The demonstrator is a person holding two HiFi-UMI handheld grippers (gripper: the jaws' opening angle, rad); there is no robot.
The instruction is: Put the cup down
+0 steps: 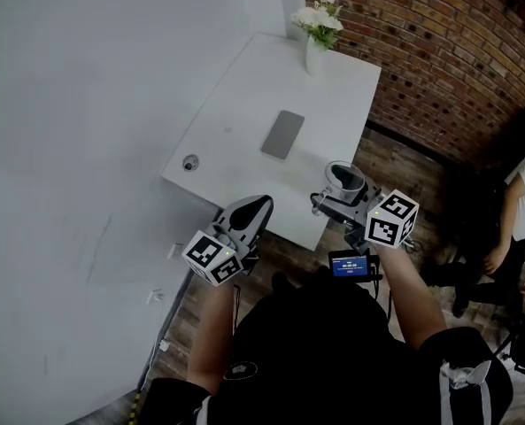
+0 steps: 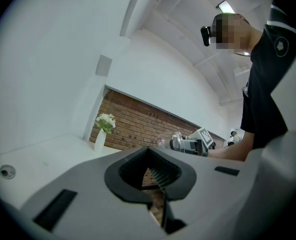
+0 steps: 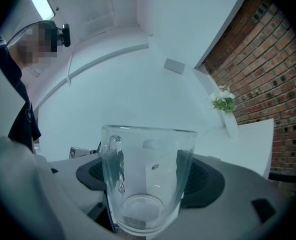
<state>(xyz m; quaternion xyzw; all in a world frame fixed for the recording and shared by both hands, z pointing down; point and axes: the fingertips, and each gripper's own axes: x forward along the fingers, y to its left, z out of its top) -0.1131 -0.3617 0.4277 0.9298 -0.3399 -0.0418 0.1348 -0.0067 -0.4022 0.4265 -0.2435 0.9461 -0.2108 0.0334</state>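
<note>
White table (image 1: 244,96) in a corner, pale wall on the left, brick wall (image 1: 439,51) behind and right, wood floor (image 1: 404,166) below. On the table: white vase (image 1: 314,56) with white flowers at the far end, flat grey phone (image 1: 282,135) near the middle, small round thing (image 1: 190,162) by the left edge, too small to tell. Right gripper (image 1: 340,193) holds a clear cup (image 1: 344,178) upright over the table's near corner, marker cube (image 1: 391,219) behind it. Left gripper (image 1: 251,209) at the near table edge, nothing in it, jaws look together. Second person (image 1: 523,211) at right edge, white sleeve
</note>
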